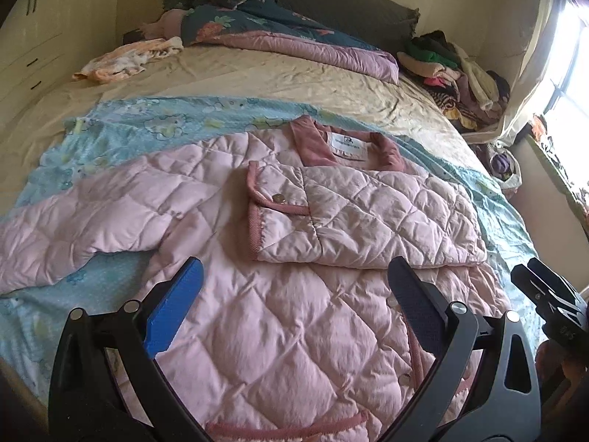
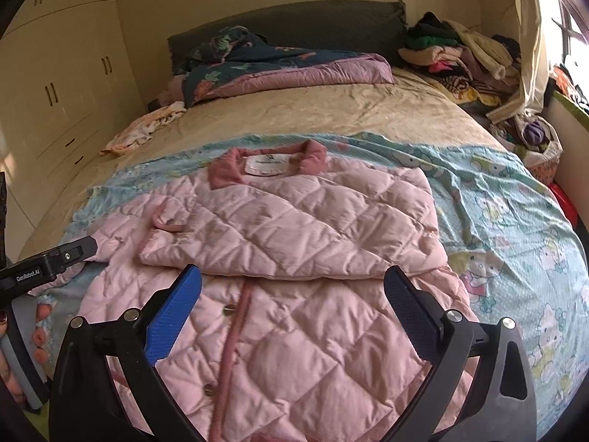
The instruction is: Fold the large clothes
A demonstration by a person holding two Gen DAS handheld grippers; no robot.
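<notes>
A pale pink quilted jacket (image 1: 279, 294) with a darker rose collar and trim lies flat on a light blue cartoon-print sheet (image 1: 121, 129), spread over the beige bed (image 1: 257, 77). One sleeve is folded across the chest, its cuff ending in a small snap; the other sleeve trails outward, fully seen only from the left wrist view. The right wrist view alone shows the cat-figure print on the sheet clearly, the row of metal snaps down the jacket's front placket, and a hand (image 2: 22, 350) gripping the other handle at the frame's edge.

The left tool (image 1: 294, 287) hovers above the lower jacket with its jaws spread wide, holding nothing; one pad is ridged blue plastic, the other dark and textured. The right tool (image 2: 292, 287) is likewise spread apart and empty above the jacket's hem.

Behind lie a crumpled floral quilt (image 1: 257, 25) and a heap of mixed clothes (image 1: 460, 73).
</notes>
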